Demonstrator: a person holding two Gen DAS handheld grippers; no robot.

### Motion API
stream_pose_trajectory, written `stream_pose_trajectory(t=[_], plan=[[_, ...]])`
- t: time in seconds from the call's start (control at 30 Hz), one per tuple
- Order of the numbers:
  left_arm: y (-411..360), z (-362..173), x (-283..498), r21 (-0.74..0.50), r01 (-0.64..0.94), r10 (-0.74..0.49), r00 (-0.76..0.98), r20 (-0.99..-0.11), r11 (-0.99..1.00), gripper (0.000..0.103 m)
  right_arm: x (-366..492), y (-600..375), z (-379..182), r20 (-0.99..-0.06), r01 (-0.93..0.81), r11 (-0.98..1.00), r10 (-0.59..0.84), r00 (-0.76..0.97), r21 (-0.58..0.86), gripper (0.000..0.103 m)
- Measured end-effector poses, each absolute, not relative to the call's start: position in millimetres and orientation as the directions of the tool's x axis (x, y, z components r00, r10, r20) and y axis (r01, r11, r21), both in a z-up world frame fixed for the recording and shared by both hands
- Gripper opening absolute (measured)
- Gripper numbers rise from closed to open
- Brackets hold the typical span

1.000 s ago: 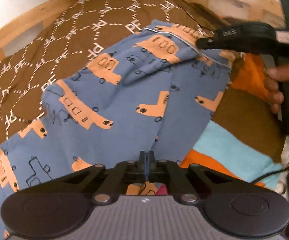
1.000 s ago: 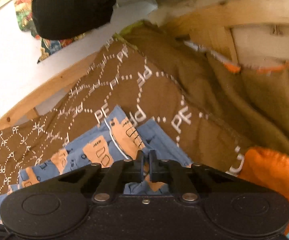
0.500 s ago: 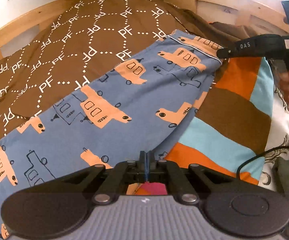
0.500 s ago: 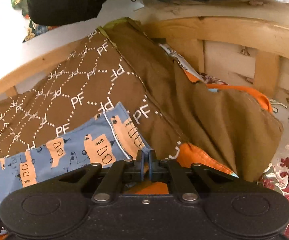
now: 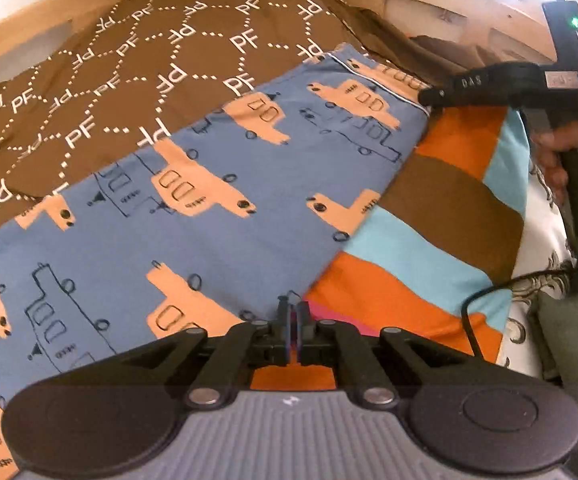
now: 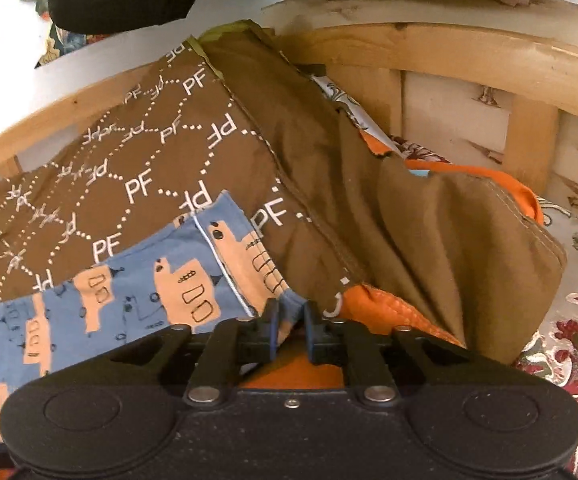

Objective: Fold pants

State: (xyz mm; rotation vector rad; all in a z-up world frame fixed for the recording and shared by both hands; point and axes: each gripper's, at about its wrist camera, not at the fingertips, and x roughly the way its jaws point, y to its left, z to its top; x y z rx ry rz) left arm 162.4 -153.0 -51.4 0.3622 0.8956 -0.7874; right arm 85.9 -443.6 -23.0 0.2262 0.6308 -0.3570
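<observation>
Now both grippers at the pants' [image 5: 249,216] edge: left gripper [image 5: 291,320] clenched on it, right gripper [image 6: 289,320] parted.

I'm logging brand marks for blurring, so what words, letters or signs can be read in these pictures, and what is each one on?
"PF": repeated in white all over the brown blanket, joined by dotted lines.
"DAS": white letters on the black right gripper, seen from the left wrist view.
A small white logo mark on the grey body of the left gripper: too small to read.
The blue pants carry drawings only, no text.
</observation>
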Motion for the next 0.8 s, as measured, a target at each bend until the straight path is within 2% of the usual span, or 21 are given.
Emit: stream_pose_trajectory(t=[0.03,0.07,0.1,0.13,0.17,0.27,0.3,0.37,0.4,0.43,0.47,0.53,0.63,0.73,0.8], plan=[[-151.6,-50.0,162.5,-0.045,0.741,-0.463,0.369,-0.806,0.67,0.023,84.9,-441.0,-20.8,-0.596,0.392,0.916,-0.271,0.756,0.081,0.026],[-149.4,-47.7,162.6,-0.068,0.742,-0.478,0.356,-0.803,0.667,0.041,83.7,-437.5,-18.2,-0.574,0.391,0.918,-0.288,0.767,0.062,0.037],[-145.0,-44.8,161.9,-0.087,0.737,-0.495,0.356,-0.793,0.671,0.049,82.9,-432.1,-15.5,-0.546,0.389,0.921,-0.309,0.778,0.033,0.046],[-140.7,-41.5,161.1,-0.091,0.723,-0.499,0.374,-0.782,0.684,0.061,82.9,-425.2,-13.2,-0.518,0.378,0.926,-0.325,0.791,-0.004,0.05],[-134.6,-38.2,160.6,-0.088,0.701,-0.496,0.404,-0.769,0.707,0.064,82.8,-418.4,-11.7,-0.491,0.358,0.933,-0.328,0.807,-0.035,0.054],[-111.5,-36.4,163.9,-0.129,0.613,-0.479,0.45,-0.754,0.78,0.066,85.6,-398.8,-13.1,-0.458,0.255,0.962,-0.269,0.847,-0.093,0.063],[-102.8,-37.8,166.9,-0.156,0.574,-0.472,0.457,-0.754,0.804,0.067,88.3,-394.7,-15.8,-0.475,0.218,0.972,-0.234,0.848,-0.089,0.07],[-82.1,-45.1,172.3,-0.188,0.474,-0.428,0.47,-0.772,0.86,0.069,100.1,-388.7,-28.0,-0.578,0.118,0.991,-0.131,0.805,-0.06,0.085],[-70.7,-51.1,175.4,-0.195,0.411,-0.389,0.466,-0.795,0.89,0.067,104.9,-386.7,-36.2,-0.626,0.099,0.994,-0.112,0.772,-0.055,0.086],[-58.3,-55.1,176.7,-0.227,0.379,-0.395,0.458,-0.796,0.897,0.06,110.4,-384.3,-46.3,-0.677,0.095,0.993,-0.12,0.726,-0.074,0.086],[-45.9,-55.2,176.0,-0.272,0.36,-0.423,0.461,-0.78,0.893,0.059,113.1,-381.3,-51.1,-0.688,0.087,0.99,-0.137,0.713,-0.107,0.088],[-21.3,-53.8,174.0,-0.338,0.289,-0.44,0.463,-0.769,0.896,0.059,114.6,-380.1,-51.3,-0.683,0.081,0.987,-0.155,0.713,-0.14,0.089],[9.8,-53.6,167.9,-0.375,0.25,-0.45,0.47,-0.759,0.893,0.057,116.1,-378.0,-51.6,-0.678,0.091,0.984,-0.174,0.714,-0.156,0.089],[34.3,-46.2,162.2,-0.366,0.216,-0.424,0.458,-0.781,0.905,0.057,110.6,-361.0,-49.3,-0.633,0.096,0.97,-0.221,0.742,-0.225,0.092],[47.4,-33.3,156.3,-0.329,0.188,-0.379,0.496,-0.781,0.925,0.064,101.5,-342.5,-45.4,-0.583,0.041,0.97,-0.179,0.792,-0.241,0.096]])
